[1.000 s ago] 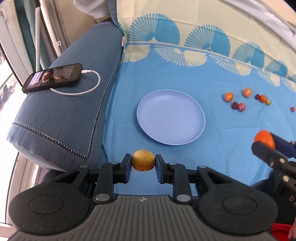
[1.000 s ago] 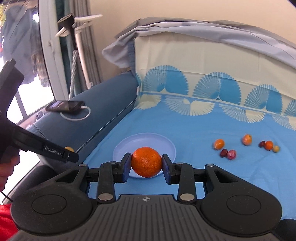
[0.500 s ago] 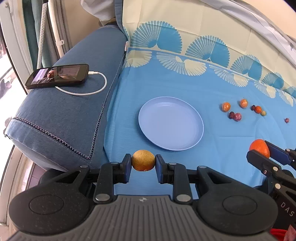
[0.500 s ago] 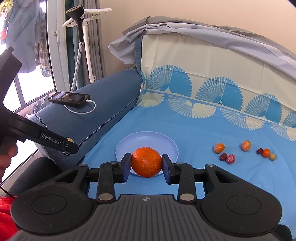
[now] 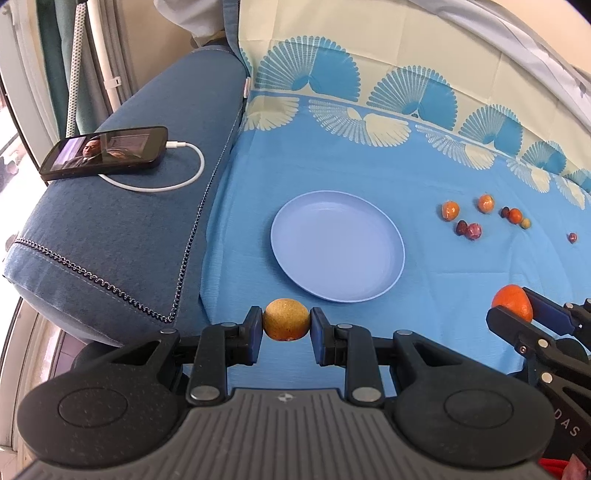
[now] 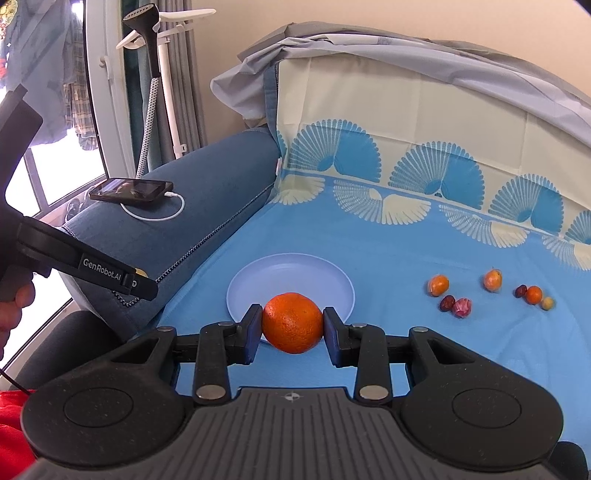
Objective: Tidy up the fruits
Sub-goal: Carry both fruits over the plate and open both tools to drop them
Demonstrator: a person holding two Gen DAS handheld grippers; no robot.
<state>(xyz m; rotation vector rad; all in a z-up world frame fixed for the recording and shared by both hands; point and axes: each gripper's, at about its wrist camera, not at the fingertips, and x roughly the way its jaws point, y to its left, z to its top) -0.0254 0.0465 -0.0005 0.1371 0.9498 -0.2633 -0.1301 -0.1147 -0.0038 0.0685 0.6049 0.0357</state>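
Sofa w/ dark blue armrest (image 6: 207,206) on the left, pale stitched trim along its near edge. Seat & backrest covered by a blue cloth (image 6: 388,258) w/ cream band and fan pattern; grey sheet (image 6: 406,55) draped over the backrest top. On the armrest: a phone (image 5: 105,153), screen lit, w/ white charging cable (image 5: 173,181) looped beside it. Far left a window (image 6: 48,140), bright daylight coming in, clothes hanging outside. Between window & sofa: teal curtain (image 6: 136,92) and a garment steamer on a white stand (image 6: 155,74). Beige wall (image 6: 332,18) behind.
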